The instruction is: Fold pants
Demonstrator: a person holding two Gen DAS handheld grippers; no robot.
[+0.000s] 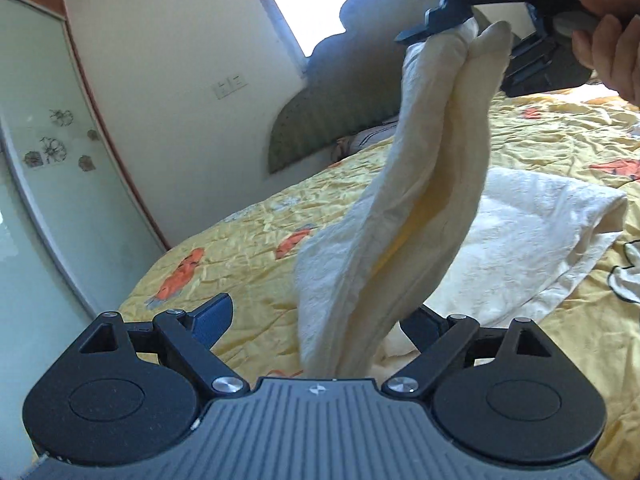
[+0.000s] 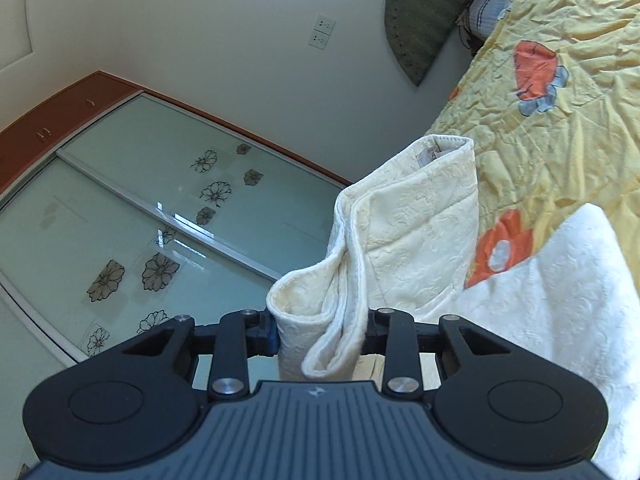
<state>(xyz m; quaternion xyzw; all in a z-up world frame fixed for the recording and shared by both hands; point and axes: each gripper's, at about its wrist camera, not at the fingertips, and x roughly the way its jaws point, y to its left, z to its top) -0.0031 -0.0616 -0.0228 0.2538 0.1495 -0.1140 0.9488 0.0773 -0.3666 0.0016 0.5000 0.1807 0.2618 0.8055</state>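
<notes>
The cream-white pants [image 1: 424,200] hang in a lifted fold above the yellow bed, with the rest of them [image 1: 532,248] lying flat on the bedspread. My right gripper [image 1: 440,26] is shut on the top of the lifted fold, high at the upper right of the left wrist view. In the right wrist view the pinched cloth [image 2: 400,240] stands between the right gripper's fingers [image 2: 320,332]. My left gripper [image 1: 320,320] is open, its fingers spread wide, and the hanging fold drapes down between them.
The yellow bedspread [image 1: 248,240] with orange flowers covers the bed. A green headboard [image 1: 320,120] and a pillow [image 2: 488,4] are at the far end. A glass-door wardrobe [image 2: 140,208] stands beside the bed. A hand [image 1: 608,36] holds the right gripper.
</notes>
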